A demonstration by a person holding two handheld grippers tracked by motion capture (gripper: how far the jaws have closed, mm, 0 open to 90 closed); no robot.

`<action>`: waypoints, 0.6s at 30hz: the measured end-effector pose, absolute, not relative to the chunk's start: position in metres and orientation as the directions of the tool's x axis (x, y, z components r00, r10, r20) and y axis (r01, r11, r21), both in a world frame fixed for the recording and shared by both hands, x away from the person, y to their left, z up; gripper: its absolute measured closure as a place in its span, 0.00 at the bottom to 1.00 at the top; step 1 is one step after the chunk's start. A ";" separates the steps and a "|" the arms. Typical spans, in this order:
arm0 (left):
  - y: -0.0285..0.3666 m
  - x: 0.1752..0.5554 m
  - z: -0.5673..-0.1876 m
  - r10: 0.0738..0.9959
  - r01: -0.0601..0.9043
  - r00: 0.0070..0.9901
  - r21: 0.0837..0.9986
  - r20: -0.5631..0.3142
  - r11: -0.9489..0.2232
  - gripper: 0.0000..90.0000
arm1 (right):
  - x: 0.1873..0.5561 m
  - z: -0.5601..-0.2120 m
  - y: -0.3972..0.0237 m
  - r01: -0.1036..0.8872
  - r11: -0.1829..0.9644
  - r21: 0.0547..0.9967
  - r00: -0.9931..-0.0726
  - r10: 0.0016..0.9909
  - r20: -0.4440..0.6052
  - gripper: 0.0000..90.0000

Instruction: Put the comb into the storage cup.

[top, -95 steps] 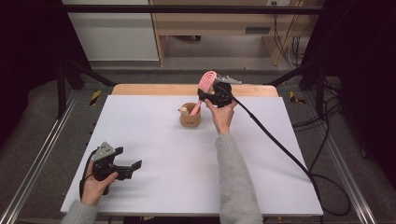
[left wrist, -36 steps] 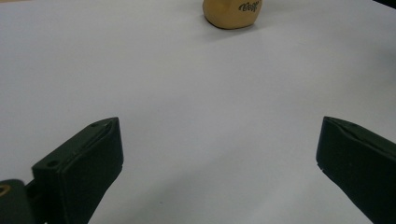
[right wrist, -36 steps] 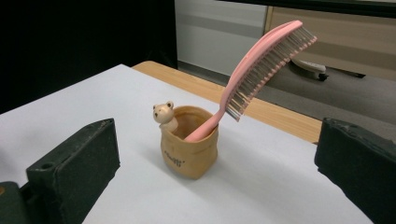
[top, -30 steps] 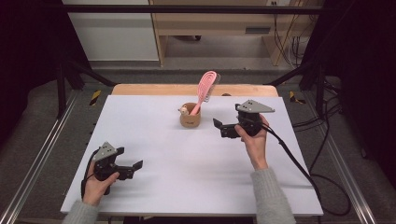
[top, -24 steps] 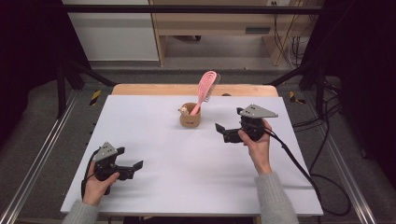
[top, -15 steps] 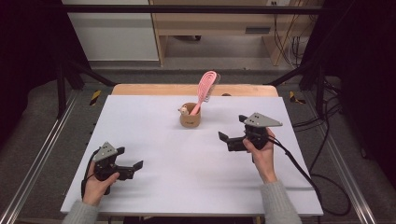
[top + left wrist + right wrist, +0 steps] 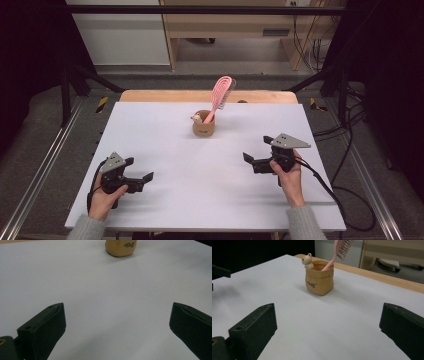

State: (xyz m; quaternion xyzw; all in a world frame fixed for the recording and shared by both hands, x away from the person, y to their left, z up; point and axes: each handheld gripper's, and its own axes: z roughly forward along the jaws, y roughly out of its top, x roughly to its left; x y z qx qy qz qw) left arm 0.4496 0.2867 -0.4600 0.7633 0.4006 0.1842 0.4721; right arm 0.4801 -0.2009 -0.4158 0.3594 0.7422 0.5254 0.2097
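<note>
Pink brush standing handle-down in tan pouch-shaped cup at table's far centre, leaning on rim for support; right gripper hovering well apart, jaws spread, empty; left gripper idling near front-left edge, jaws gaping, gripping nothing

A hairbrush stands in a cup on the table, ahead and left of the right gripper, well apart from the left gripper.

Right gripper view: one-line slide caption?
Open right gripper faces a tan holder with a pink hairbrush standing in it on the white table.
</note>
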 end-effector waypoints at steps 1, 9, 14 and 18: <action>0.287 0.450 -0.460 0.785 0.437 0.612 0.868 -0.096 -0.234 0.01 | 0.479 -0.418 -0.202 0.315 0.187 0.930 -0.652 0.755 0.069 0.02; 0.286 0.449 -0.460 0.784 0.435 0.613 0.870 -0.095 -0.235 0.01 | 0.475 -0.434 -0.215 0.325 0.197 0.925 -0.644 0.762 0.064 0.03; 0.286 0.449 -0.460 0.783 0.434 0.615 0.869 -0.094 -0.237 0.01 | 0.473 -0.443 -0.222 0.319 0.209 0.925 -0.644 0.763 0.050 0.03; 0.286 0.449 -0.461 0.781 0.434 0.617 0.869 -0.093 -0.239 0.01 | 0.471 -0.453 -0.228 0.328 0.220 0.919 -0.643 0.764 0.047 0.02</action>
